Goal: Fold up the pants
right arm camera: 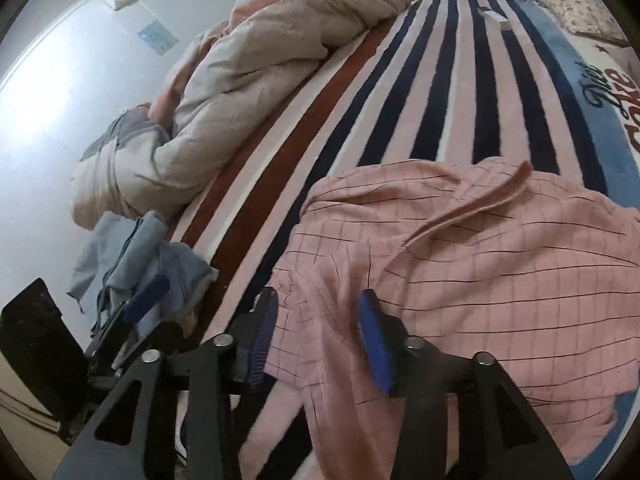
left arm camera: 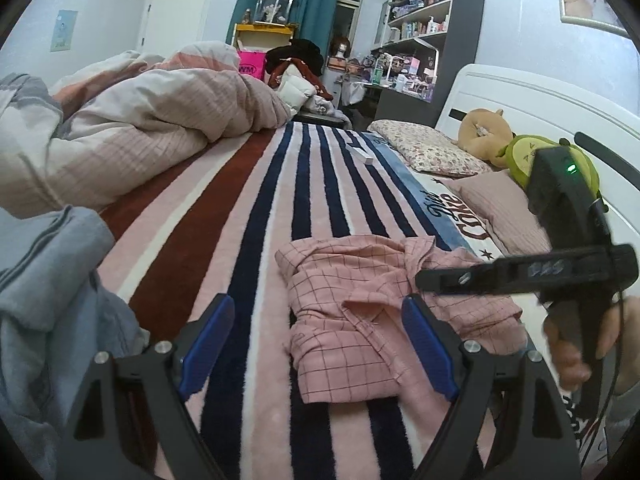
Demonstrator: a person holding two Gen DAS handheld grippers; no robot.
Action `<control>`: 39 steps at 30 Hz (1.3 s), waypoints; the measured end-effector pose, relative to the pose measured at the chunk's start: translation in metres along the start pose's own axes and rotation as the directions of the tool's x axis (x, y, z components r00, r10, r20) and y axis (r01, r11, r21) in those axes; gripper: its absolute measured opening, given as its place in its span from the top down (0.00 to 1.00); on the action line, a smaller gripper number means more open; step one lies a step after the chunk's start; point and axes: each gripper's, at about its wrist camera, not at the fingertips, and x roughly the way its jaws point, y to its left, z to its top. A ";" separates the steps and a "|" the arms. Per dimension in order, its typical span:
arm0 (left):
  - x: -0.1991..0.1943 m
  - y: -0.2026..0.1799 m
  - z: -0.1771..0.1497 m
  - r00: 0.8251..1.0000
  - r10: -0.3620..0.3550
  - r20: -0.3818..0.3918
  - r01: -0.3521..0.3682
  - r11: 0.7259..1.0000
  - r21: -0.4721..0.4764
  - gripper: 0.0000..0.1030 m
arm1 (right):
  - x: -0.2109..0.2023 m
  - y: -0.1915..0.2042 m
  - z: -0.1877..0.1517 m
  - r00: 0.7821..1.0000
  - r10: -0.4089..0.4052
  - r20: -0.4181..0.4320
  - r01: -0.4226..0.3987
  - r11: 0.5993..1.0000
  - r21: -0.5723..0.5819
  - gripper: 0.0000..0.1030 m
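Here, pink checked pants (left arm camera: 360, 312) crumpled on striped blanket (left arm camera: 240, 208), right claw (right arm camera: 320, 340) parted above

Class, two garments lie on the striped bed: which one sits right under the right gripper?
The pink checked garment lies beneath the right gripper; the pale blue garment is bunched off to the side.

The bed (left arm camera: 224, 240) is covered with a striped blanket (left arm camera: 328, 184) in pink, navy, white and rust. On it lies a crumpled pair of pink checked pants (left arm camera: 360, 312). A bunched beige duvet (left arm camera: 152, 120) lies along the left side, and light blue clothing (left arm camera: 48, 280) lies near it. A small white object (left arm camera: 360, 154) rests farther up, and pillows (left arm camera: 424, 144) and soft toys (left arm camera: 486, 132) lie beside the headboard.
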 end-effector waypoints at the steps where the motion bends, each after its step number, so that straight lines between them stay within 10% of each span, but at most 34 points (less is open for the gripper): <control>1: 0.002 -0.002 0.001 1.000 -0.006 -0.003 0.006 1.000 0.006 0.19 | -0.008 -0.001 0.000 1.000 -0.010 0.024 0.010 1.000 -0.007 0.55; 7: 0.020 -0.030 0.004 0.997 -0.063 -0.039 0.066 0.996 0.066 0.19 | -0.094 -0.029 -0.011 0.973 -0.112 0.201 0.112 0.994 0.011 0.44; 15: 0.060 -0.054 -0.010 0.980 -0.091 -0.179 0.104 0.992 0.065 0.24 | -0.118 -0.088 -0.055 0.964 -0.119 0.238 0.094 0.989 0.116 0.43; 23: 0.090 -0.050 -0.003 0.974 0.001 -0.226 0.014 0.998 0.066 0.98 | -0.109 -0.105 -0.084 0.971 -0.070 0.229 0.048 0.994 0.102 0.43; 36: 0.101 -0.024 0.073 0.963 0.262 -0.058 -0.249 0.953 0.172 1.00 | -0.108 -0.098 -0.088 0.973 -0.014 0.229 -0.001 0.998 0.067 0.43; 39: 0.130 -0.017 0.083 0.953 0.266 -0.146 -0.235 0.952 0.196 0.98 | -0.109 -0.098 -0.089 0.973 -0.013 0.231 -0.004 0.997 0.071 0.43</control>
